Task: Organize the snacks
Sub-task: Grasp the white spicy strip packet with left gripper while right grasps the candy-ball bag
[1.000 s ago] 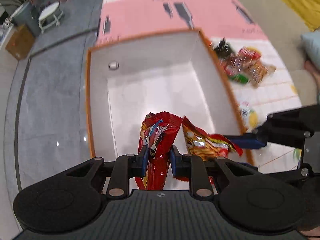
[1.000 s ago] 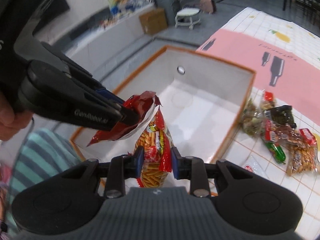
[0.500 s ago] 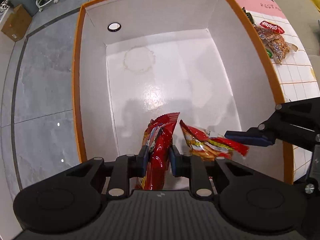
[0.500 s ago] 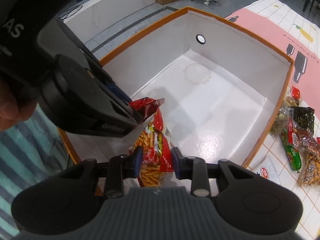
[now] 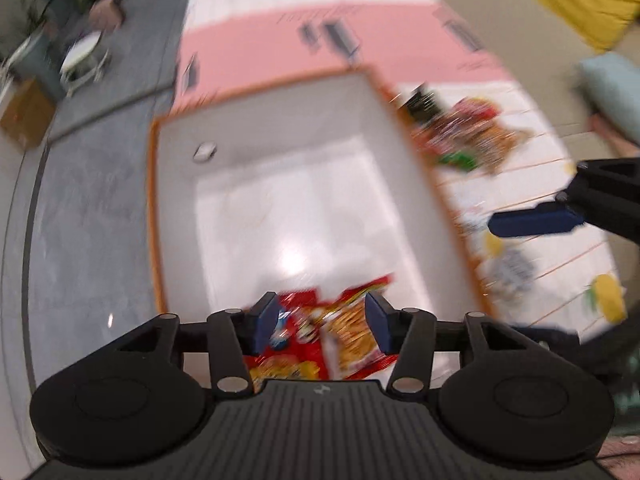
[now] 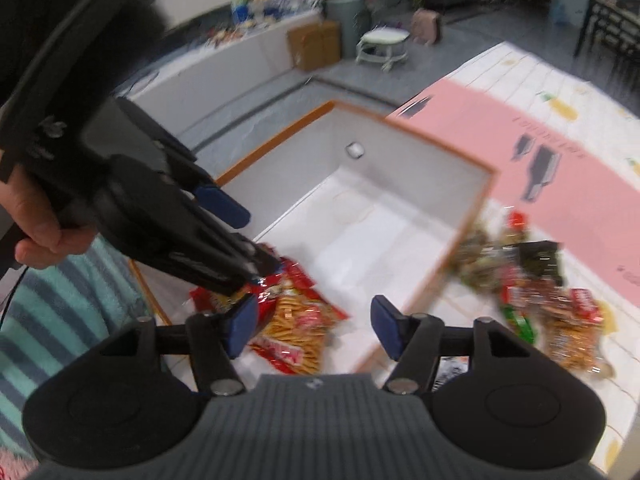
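A white box with an orange rim [image 5: 154, 216] [image 6: 460, 240] stands on the floor. Two snack packs lie in its near end: a red pack [image 5: 292, 340] [image 6: 268, 292] and an orange-red pack of sticks [image 5: 352, 336] [image 6: 296, 324]. My left gripper [image 5: 322, 322] is open and empty above them; it also shows in the right wrist view [image 6: 244, 236]. My right gripper [image 6: 312, 326] is open and empty over the box's near right rim; one of its blue fingers [image 5: 532, 222] shows in the left wrist view.
A heap of loose snack packs [image 5: 468, 140] [image 6: 532, 292] lies on the tiled mat right of the box. A pink mat [image 5: 320, 52] lies beyond it. A white stool [image 6: 382, 46] and a cardboard box [image 6: 314, 44] stand far off.
Both grippers have opened and let go of their packs, which now lie on the box floor. Both grippers have pulled up and back from the box.
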The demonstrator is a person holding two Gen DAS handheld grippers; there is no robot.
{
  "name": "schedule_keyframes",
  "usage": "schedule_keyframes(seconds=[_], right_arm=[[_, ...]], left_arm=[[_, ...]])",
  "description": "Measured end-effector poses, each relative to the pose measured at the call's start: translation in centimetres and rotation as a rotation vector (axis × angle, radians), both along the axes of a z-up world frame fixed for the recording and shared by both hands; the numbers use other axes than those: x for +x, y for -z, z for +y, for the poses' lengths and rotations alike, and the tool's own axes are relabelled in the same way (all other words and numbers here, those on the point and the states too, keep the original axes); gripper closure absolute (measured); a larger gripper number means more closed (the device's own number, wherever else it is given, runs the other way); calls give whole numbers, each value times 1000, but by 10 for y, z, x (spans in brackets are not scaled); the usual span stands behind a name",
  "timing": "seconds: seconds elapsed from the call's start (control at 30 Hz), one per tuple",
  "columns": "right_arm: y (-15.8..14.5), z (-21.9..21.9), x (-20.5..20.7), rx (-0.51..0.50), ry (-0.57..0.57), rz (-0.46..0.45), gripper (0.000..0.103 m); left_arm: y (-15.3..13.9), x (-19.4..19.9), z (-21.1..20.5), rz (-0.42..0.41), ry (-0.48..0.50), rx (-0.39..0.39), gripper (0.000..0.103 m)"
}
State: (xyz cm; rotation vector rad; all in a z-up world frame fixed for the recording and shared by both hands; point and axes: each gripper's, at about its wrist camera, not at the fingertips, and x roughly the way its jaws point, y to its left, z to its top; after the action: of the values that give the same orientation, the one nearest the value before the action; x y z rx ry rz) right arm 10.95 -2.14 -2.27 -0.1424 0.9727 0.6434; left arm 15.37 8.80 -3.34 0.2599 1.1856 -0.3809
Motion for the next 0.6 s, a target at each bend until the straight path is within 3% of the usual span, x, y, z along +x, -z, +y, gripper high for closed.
schedule_keyframes(seconds=[0.2, 0.27, 0.3, 0.5, 0.6], right_arm=[[-8, -59, -17, -13, 150, -77, 37], [-1, -77, -22, -20, 194, -81, 29], [3, -86, -25, -20, 213, -77, 25], [47, -115, -42, -70, 293, -24, 24], [73, -121, -41, -96, 342, 25, 10]], left_arm=[[-28, -25, -46, -101, 183, -63, 38], [-29, -32, -65, -111, 258, -71, 37], [-27, -34, -75, -108, 288, -66, 37], [-1, -45, -121, -63, 405, 0, 37], [14, -41, -133, -40, 407, 33, 37]])
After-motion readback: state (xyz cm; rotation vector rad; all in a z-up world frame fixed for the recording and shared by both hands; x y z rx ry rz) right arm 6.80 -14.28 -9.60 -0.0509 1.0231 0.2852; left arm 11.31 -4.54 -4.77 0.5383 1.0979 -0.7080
